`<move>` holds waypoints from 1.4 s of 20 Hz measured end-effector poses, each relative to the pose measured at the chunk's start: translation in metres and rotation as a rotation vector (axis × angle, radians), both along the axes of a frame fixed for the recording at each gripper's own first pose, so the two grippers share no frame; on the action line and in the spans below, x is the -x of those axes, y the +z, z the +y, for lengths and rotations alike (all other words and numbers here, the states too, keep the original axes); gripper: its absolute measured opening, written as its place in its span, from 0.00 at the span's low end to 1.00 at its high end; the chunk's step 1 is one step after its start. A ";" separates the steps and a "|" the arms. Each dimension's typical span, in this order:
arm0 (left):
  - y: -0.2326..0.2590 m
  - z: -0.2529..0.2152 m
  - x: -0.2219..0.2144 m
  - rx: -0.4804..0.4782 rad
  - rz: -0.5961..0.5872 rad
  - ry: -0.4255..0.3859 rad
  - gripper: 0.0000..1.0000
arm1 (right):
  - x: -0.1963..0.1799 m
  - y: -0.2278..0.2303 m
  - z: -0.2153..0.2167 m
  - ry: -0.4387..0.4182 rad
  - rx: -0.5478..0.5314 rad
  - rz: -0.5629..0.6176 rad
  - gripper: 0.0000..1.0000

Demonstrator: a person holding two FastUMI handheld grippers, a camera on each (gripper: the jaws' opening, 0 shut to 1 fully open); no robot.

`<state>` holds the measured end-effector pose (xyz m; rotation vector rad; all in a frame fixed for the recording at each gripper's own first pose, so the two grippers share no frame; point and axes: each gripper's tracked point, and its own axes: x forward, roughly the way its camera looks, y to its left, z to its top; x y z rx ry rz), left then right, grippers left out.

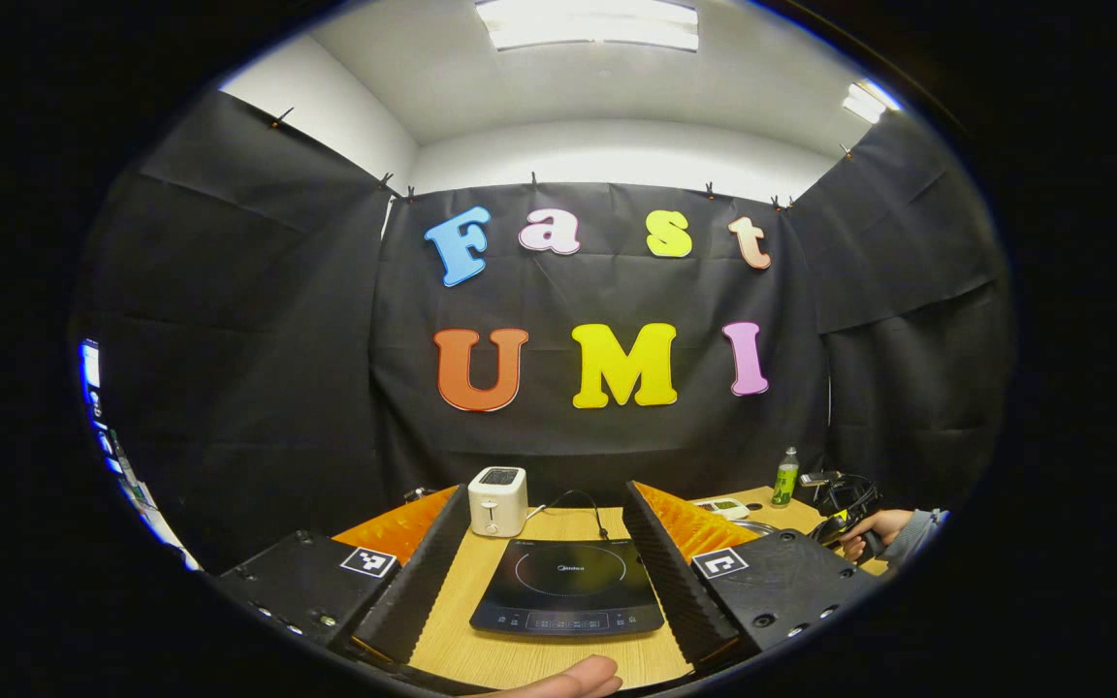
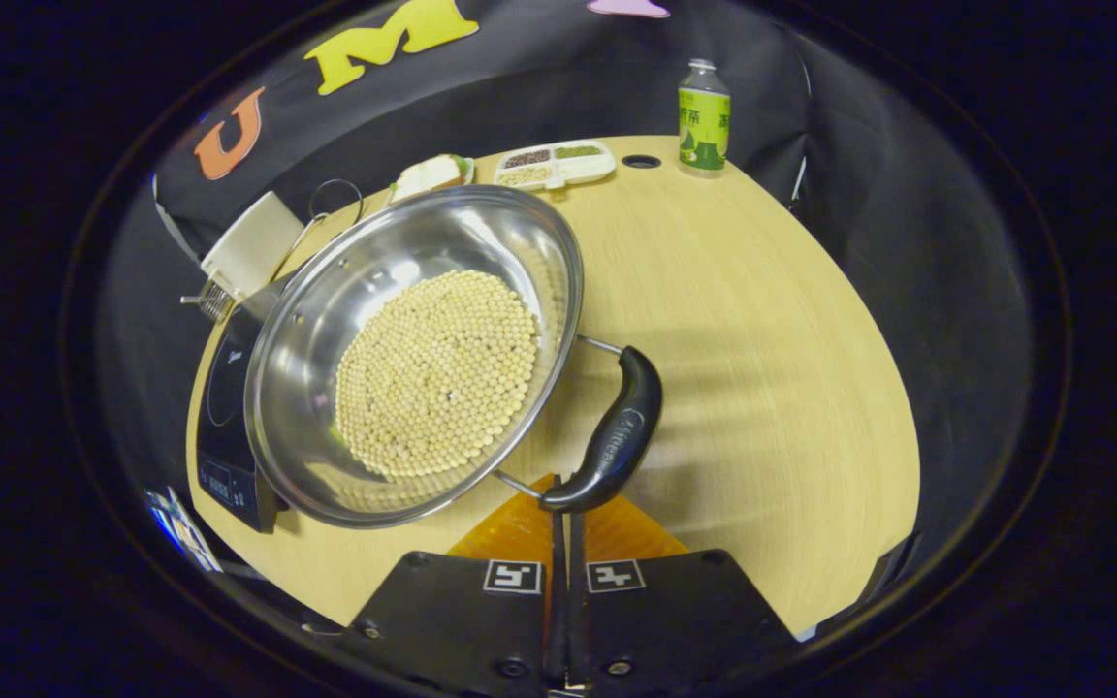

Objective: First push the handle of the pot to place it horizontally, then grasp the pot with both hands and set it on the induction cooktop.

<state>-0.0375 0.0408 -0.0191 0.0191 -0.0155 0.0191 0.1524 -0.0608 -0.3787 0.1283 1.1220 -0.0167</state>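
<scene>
Right hand-held gripper (image 2: pixel 563 519) fingers closed together, tips touching the pot (image 2: pixel 413 359) handle (image 2: pixel 612 436) end, left hand-held gripper (image 1: pixel 544 572) wide open, empty, facing the induction cooktop (image 1: pixel 568 586)

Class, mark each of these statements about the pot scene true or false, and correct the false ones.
1. The pot holds pale round beans. True.
2. The right gripper is wide open. False: its fingers are closed together, just below the pot's handle.
3. A toaster stands behind the cooktop. True.
4. The left gripper is shut on the handle. False: it is open, with the cooktop between its fingers.
5. The bottle lies on its side. False: it stands upright.
</scene>
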 end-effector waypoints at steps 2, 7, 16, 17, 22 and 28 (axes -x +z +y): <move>-0.001 -0.002 -0.002 -0.004 0.002 -0.001 0.95 | -0.007 0.003 -0.010 -0.010 0.018 -0.012 0.04; -0.010 -0.008 -0.010 -0.009 0.019 -0.006 0.95 | -0.028 0.008 -0.028 -0.028 0.052 -0.045 0.00; -0.028 -0.022 -0.032 0.076 0.065 -0.038 0.95 | -0.066 0.012 -0.041 -0.060 0.048 -0.146 0.04; -0.031 -0.028 -0.037 0.097 0.074 -0.059 0.95 | -0.070 0.015 -0.043 -0.063 0.045 -0.160 0.04; -0.051 -0.043 -0.064 0.111 0.131 -0.092 0.95 | -0.083 0.025 -0.049 -0.066 0.048 -0.241 0.00; -0.091 -0.086 -0.113 0.109 0.254 -0.155 0.95 | -0.086 0.081 -0.069 -0.042 0.115 -0.431 0.10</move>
